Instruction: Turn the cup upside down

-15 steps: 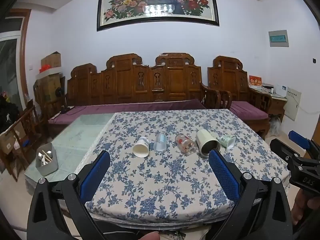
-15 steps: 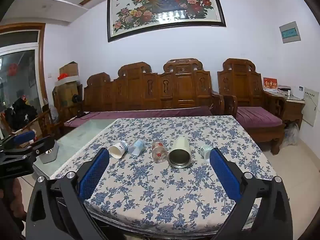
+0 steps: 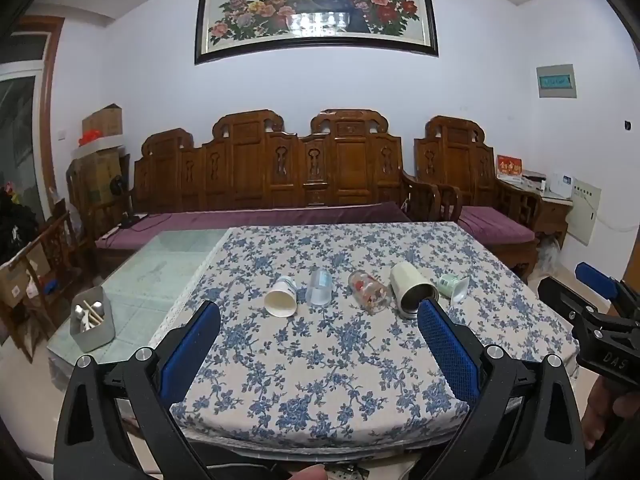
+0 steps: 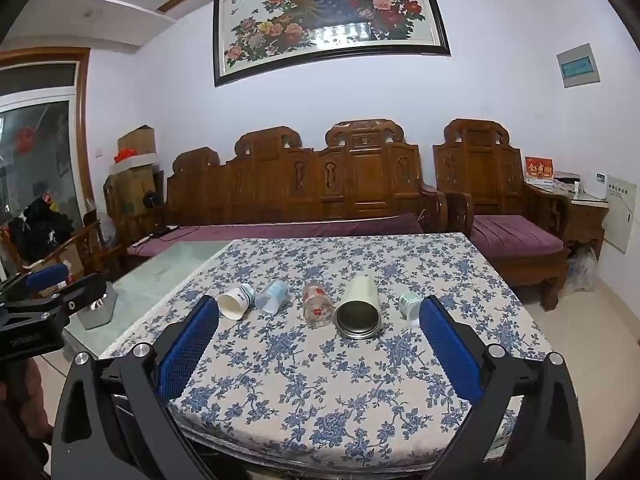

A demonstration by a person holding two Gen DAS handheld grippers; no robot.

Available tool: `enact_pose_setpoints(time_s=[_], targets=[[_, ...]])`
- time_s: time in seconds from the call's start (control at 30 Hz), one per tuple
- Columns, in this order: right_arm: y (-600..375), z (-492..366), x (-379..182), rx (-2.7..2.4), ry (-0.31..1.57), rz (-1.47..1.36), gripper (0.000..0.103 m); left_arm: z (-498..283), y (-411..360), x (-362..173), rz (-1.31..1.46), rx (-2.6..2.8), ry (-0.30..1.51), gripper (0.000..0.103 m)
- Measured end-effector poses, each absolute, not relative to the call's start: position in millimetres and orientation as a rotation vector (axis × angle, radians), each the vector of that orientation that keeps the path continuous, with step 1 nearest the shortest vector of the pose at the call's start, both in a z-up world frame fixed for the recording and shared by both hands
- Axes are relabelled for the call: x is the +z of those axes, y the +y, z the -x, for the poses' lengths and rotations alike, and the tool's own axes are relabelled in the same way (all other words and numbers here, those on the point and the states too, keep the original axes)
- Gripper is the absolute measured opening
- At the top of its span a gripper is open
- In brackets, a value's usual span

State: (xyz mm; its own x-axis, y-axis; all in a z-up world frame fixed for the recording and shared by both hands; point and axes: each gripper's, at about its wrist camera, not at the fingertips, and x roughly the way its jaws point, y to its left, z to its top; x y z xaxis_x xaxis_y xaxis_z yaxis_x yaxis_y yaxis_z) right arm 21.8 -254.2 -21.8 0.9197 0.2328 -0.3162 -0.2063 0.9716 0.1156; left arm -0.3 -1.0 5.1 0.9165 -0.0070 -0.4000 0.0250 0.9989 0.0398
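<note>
Several cups lie on their sides in a row on the blue-flowered tablecloth (image 3: 320, 360): a white paper cup (image 3: 281, 300), a clear plastic cup (image 3: 320, 290), a glass with red print (image 3: 368, 296), a tall cream tumbler (image 3: 412, 294) and a small green cup (image 3: 452, 286). The same row shows in the right wrist view: the paper cup (image 4: 236, 302), the clear cup (image 4: 273, 296), the glass (image 4: 318, 304), the tumbler (image 4: 359, 308) and the green cup (image 4: 410, 304). My left gripper (image 3: 318, 340) is open and empty, short of the row. My right gripper (image 4: 318, 340) is open and empty too.
A metal box with utensils (image 3: 92, 324) stands on the bare glass tabletop (image 3: 160, 268) at the left. A carved wooden sofa (image 3: 280, 176) with purple cushions stands behind the table. The right gripper also shows at the right edge of the left wrist view (image 3: 592, 312).
Both grippers have held nearly still; the views are almost the same as before. The cups have not moved.
</note>
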Motion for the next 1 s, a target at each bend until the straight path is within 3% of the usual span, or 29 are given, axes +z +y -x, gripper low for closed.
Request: enact_pose_setpoints(time_s=[1.0], targets=[[-253, -18, -8, 0.229, 0.320, -0.083, 0.101, 1, -4, 18, -0.039, -0.021, 0.400, 0.095]])
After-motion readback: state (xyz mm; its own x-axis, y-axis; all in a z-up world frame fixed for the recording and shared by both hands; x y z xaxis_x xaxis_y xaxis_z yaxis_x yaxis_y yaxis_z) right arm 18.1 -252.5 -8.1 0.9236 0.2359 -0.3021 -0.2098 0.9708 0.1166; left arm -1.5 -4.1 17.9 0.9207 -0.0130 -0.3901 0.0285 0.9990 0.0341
